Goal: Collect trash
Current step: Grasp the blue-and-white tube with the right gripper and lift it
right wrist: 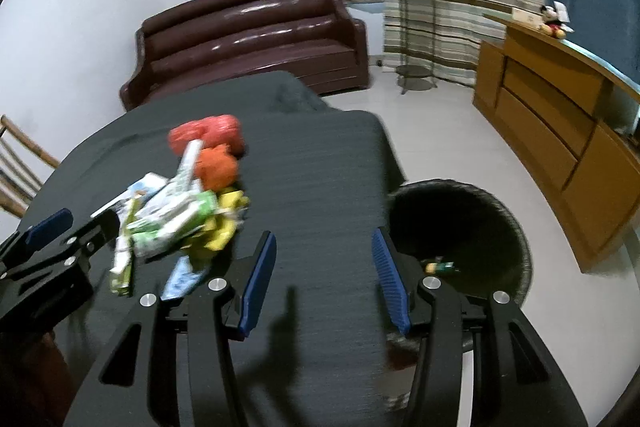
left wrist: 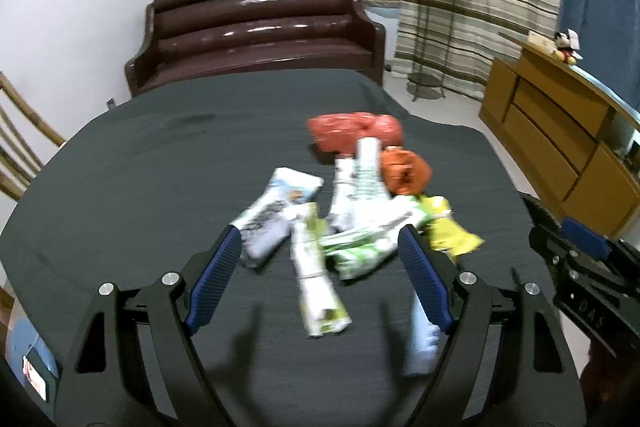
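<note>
A pile of trash lies on the dark table (left wrist: 140, 167): green-and-white wrappers (left wrist: 360, 243), a white-blue wrapper (left wrist: 276, 211), a yellow wrapper (left wrist: 448, 227), an orange crumpled wrapper (left wrist: 404, 171) and a red plastic bag (left wrist: 352, 131). My left gripper (left wrist: 320, 239) is open and empty, hovering just before the wrappers. My right gripper (right wrist: 324, 243) is open and empty over the table's right part, beside the pile (right wrist: 176, 215). A black bin (right wrist: 472, 227) stands on the floor at the table's right edge, with one small item (right wrist: 440, 267) inside.
A brown leather sofa (left wrist: 256, 31) stands behind the table. A wooden cabinet (right wrist: 560, 131) is at the right, a plant stand (right wrist: 412, 15) by the curtains, and a wooden chair (left wrist: 16, 147) at the left. The right gripper shows at the left wrist view's right edge (left wrist: 580, 259).
</note>
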The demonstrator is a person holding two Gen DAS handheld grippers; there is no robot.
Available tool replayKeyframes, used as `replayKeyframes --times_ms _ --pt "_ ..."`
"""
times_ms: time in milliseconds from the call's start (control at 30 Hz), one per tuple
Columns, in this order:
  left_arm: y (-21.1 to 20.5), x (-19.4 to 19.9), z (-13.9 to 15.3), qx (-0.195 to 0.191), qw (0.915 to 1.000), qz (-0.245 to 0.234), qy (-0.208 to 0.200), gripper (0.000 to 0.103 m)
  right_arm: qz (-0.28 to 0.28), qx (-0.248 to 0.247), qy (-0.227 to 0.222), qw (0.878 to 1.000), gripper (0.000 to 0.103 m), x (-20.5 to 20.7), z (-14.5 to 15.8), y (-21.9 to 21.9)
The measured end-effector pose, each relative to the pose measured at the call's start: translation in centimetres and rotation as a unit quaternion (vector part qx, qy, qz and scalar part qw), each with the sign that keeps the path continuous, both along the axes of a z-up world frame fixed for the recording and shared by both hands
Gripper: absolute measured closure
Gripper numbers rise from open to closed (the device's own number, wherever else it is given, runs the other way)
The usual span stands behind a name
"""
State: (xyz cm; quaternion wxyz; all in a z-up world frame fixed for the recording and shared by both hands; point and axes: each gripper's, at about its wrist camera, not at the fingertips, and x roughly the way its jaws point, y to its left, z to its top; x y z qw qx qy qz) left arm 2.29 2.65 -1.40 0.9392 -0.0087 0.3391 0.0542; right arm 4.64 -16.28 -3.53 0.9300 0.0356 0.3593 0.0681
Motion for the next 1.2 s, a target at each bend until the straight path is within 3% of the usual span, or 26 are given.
replayKeyframes --times_ms 467,800,1033,1200 --pt "6.0 -2.0 -0.6 -0.005 0.9993 0.036 0.004 0.024 0.055 -0.016 0.021 0.998 0.053 -1.8 -0.9 7.7" --pt "8.5 -2.3 -1.5 -0.019 0.9985 0.049 0.016 0.024 0.062 -0.033 0.053 0.996 0.054 -2.0 -2.0 9.7" --pt "8.8 -2.4 -1.7 -0.024 0.9985 0.047 0.016 0.024 0.068 -0.027 0.065 0.995 0.076 -2.3 -2.3 9.8" --pt "8.8 -2.5 -1.6 -0.024 0.9985 0.048 0.015 0.024 0.078 -0.024 0.065 0.995 0.085 -2.6 -2.2 10.2"
